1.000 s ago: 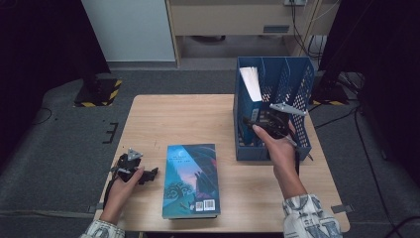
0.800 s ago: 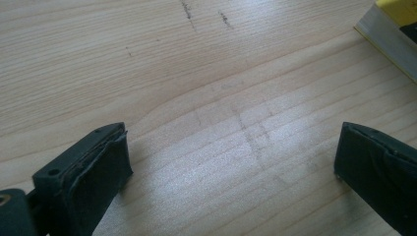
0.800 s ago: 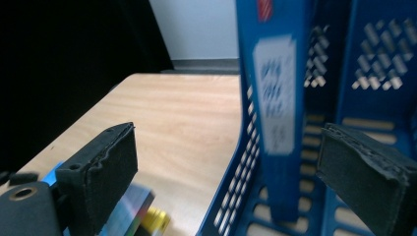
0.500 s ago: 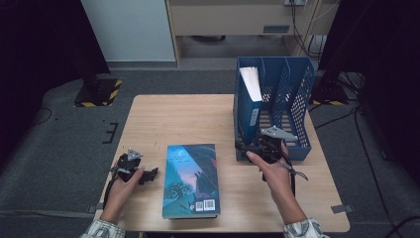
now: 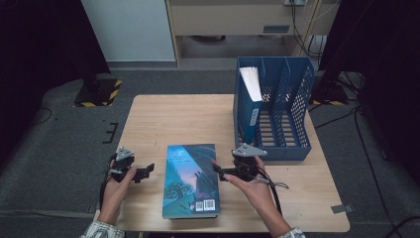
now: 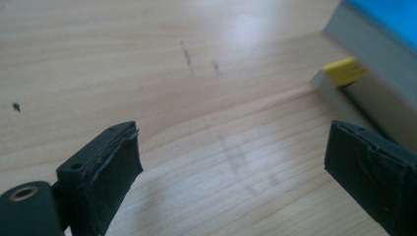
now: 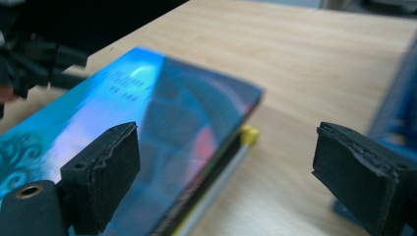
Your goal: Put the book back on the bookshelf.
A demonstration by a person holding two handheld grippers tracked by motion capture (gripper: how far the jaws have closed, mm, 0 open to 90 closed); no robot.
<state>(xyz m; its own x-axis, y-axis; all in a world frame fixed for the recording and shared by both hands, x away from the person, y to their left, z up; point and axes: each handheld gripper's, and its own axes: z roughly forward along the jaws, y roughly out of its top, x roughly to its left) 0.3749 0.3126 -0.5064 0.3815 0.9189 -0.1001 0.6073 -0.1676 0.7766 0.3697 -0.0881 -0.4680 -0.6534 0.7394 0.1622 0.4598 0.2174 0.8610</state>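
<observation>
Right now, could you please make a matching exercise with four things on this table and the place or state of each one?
Things:
1. book
2. file rack
3. left gripper
4. right gripper

Places or states:
A. open, at the book's right edge
B. lying flat, cover up
C. open, left of the book, apart from it
D. holds one upright book in its left slot

Pairs: 1-B, 2-D, 3-C, 4-A

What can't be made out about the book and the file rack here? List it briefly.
- Book: the cover lettering is too small in the high view and blurred in the right gripper view.
- Yellow tab under the book's corner: what it belongs to is hidden by the cover.
- Standing book in the file rack: its lower part is hidden behind the rack wall in the high view.
- Right hand-held gripper: whether it touches the book is too small to tell.
</observation>
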